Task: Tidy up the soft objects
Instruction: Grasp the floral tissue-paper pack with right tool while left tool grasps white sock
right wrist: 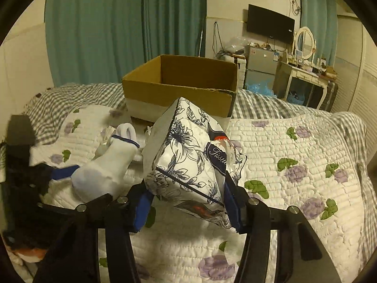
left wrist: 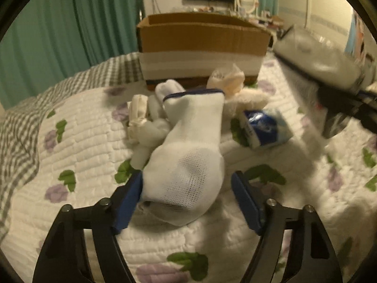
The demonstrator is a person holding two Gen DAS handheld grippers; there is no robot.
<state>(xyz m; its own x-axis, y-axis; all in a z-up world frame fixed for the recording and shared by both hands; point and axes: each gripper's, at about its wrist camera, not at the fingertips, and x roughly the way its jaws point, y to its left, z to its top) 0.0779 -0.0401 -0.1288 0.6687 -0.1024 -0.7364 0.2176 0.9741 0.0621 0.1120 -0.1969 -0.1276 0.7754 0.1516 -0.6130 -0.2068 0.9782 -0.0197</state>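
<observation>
Blue-padded fingers of the left gripper (left wrist: 187, 200) sit low over the bed, spread wide, and between them lies the heel of a white knitted sock with a navy cuff band (left wrist: 188, 146). Its left pad touches the sock's side; the right pad stands apart from it, so nothing is clamped. The sock lies stretched along the quilt, cuff pointing toward the box, mesh heel nearest the lens.

Over on the right, the right gripper (right wrist: 188, 206) is raised above the quilt and squeezes a soft white tissue pack printed with navy flowers (right wrist: 188, 162), one pad pressed into each side. The pack tilts up and forward, its wrapper crumpled at the right pad.

Just beyond the sock sits a small heap: more pale rolled socks (left wrist: 139, 115), a fluffy cream plush piece (left wrist: 245, 99), and a blue-and-white tissue packet (left wrist: 264, 127) just to the right.

Behind the heap stands an open brown cardboard box with a white lower band (right wrist: 179, 89), resting on the white quilted bedspread with purple flowers and green leaves (right wrist: 294, 155). Teal curtains (right wrist: 122, 28) hang behind.
</observation>
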